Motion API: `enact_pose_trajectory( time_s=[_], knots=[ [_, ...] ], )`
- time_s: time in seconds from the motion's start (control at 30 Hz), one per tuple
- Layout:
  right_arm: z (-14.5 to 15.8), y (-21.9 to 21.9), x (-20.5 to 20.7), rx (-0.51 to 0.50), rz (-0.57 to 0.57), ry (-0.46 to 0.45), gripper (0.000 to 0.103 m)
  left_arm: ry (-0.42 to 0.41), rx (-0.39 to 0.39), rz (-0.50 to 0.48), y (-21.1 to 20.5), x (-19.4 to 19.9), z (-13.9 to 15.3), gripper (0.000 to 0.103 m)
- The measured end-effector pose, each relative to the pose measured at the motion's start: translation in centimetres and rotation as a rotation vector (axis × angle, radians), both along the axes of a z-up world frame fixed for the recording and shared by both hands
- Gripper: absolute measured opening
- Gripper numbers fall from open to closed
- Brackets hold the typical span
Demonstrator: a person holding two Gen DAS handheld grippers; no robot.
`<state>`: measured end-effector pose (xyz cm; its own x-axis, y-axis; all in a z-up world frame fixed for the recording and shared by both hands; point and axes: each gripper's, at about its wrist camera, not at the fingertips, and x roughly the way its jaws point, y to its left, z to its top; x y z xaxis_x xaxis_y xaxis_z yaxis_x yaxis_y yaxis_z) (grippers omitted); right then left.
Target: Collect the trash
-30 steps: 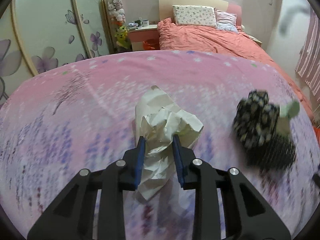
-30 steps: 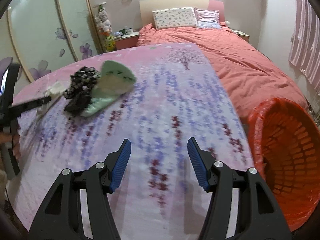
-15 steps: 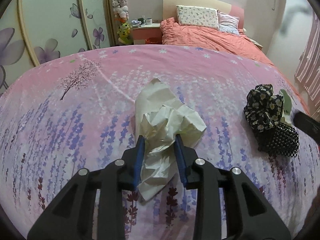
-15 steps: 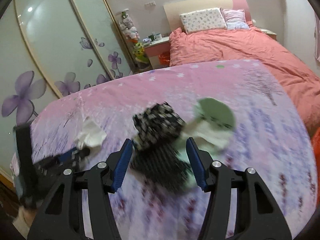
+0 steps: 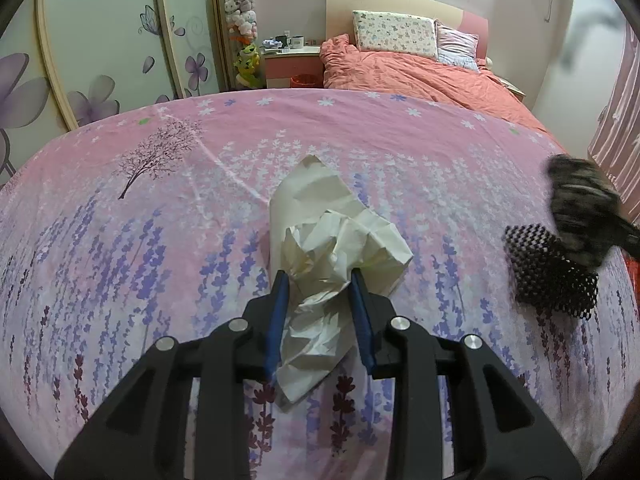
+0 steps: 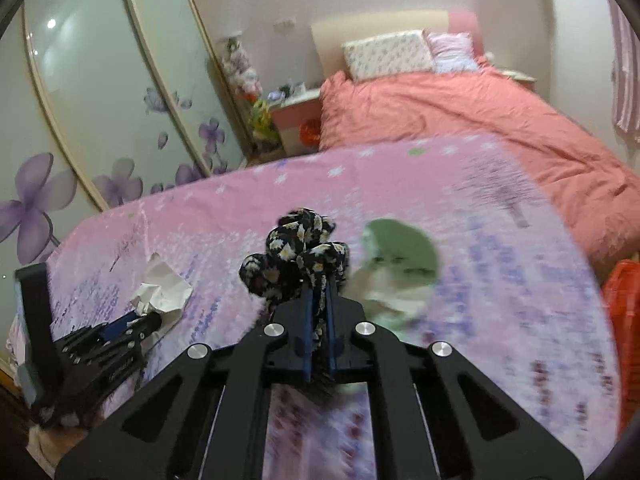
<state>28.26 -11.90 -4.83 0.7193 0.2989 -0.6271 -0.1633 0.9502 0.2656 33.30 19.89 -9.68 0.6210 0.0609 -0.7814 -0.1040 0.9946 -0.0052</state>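
My left gripper (image 5: 319, 276) is shut on a crumpled white tissue paper (image 5: 332, 240) lying on the pink flowered tablecloth (image 5: 160, 240). My right gripper (image 6: 319, 284) is shut on a black floral cloth bundle (image 6: 294, 252) and holds it above the table; the bundle shows blurred at the right of the left wrist view (image 5: 580, 212). A black mesh piece (image 5: 548, 272) lies under it. A pale green packet (image 6: 396, 256) lies just right of the bundle. The tissue (image 6: 162, 292) and the left gripper (image 6: 132, 322) show at the left of the right wrist view.
An orange-red basket (image 6: 624, 320) stands past the table's right edge. A bed with a coral duvet (image 5: 420, 76) lies beyond the table. A wardrobe with flower doors (image 5: 100, 60) lines the left, with a nightstand (image 5: 292, 60) beside the bed.
My right gripper swung left from the basket side to the floral bundle, shut on it and lifted it. My left gripper stayed shut on the tissue.
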Motion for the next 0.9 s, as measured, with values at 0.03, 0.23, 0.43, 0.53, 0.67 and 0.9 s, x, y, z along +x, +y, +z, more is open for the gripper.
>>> enact_pose_trajectory(
  time_s=[0.03, 0.23, 0.43, 0.53, 0.67, 0.9],
  knots=[
    [0.2, -0.7, -0.7, -0.008, -0.012, -0.011, 0.006, 0.000, 0.000, 0.000, 0.0, 0.0, 0.0, 0.032],
    [0.3, -5.0, -4.0, -0.084, -0.081, -0.021, 0.006, 0.000, 0.001, 0.000, 0.0, 0.0, 0.0, 0.032],
    [-2.4, -6.2, -5.0, -0.089, -0.065, 0.067, 0.006, 0.001, 0.004, 0.000, 0.0, 0.0, 0.0, 0.032],
    [-2.8, -6.5, -5.1, -0.081, -0.081, 0.072, 0.040, 0.001, 0.004, 0.000, 0.0, 0.0, 0.0, 0.032],
    [-3.3, -6.1, -4.5, -0.142, -0.109, 0.073, 0.060, 0.001, 0.004, 0.000, 0.0, 0.0, 0.0, 0.032],
    [-5.1, -7.3, -2.5, -0.168, -0.188, 0.141, 0.036, 0.001, 0.005, 0.000, 0.0, 0.0, 0.0, 0.032]
  ],
)
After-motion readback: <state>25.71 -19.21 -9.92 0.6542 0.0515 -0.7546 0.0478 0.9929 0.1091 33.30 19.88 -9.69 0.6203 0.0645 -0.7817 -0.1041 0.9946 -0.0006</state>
